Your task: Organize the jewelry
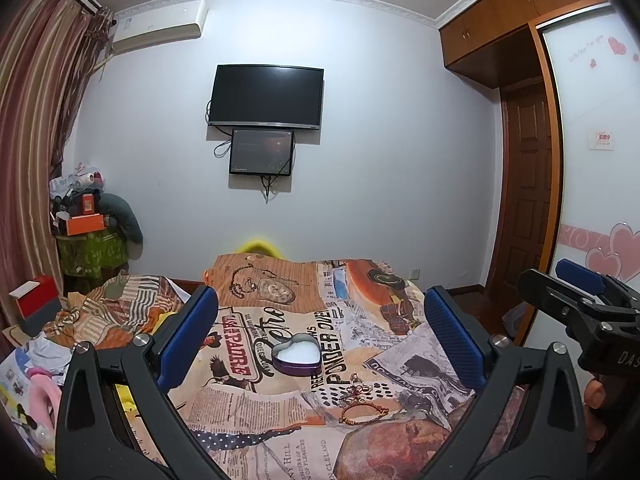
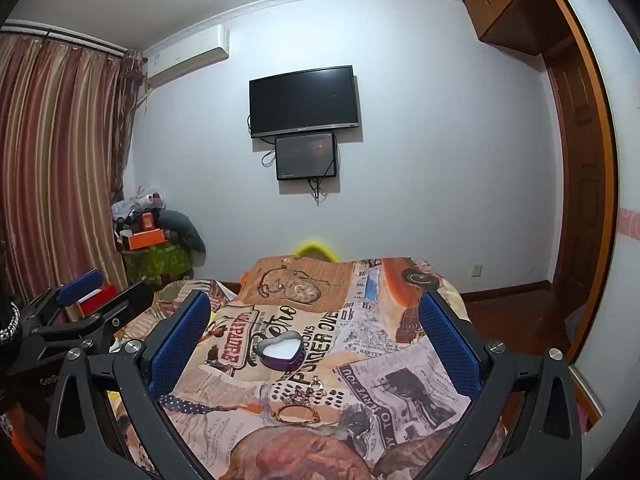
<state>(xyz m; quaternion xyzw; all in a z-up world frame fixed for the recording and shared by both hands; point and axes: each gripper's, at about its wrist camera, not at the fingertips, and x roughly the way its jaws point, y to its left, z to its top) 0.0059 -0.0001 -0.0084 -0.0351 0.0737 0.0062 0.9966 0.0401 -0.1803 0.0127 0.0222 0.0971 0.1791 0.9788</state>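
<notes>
A purple heart-shaped tin [image 1: 296, 358] with white lining stands open on the printed bedspread [image 1: 248, 412]; it also shows in the right wrist view [image 2: 280, 351]. Just in front of it lie a small ring or charm [image 1: 355, 378], a red knotted trinket [image 1: 358, 393] and a braided gold-brown bracelet [image 1: 364, 414]; the bracelet [image 2: 296, 414] and small pieces [image 2: 310, 388] show in the right wrist view too. My left gripper [image 1: 320, 328] is open and empty, above the bed short of the tin. My right gripper [image 2: 316, 332] is open and empty, likewise held back.
The bed is covered by a newspaper-print spread [image 2: 400, 380]. Crumpled clothes and toys [image 1: 60, 344] lie to the left. A red box [image 1: 34, 296] and a cluttered stand [image 1: 88, 236] are by the curtain. A wardrobe [image 1: 592, 160] and door [image 1: 524, 184] stand right.
</notes>
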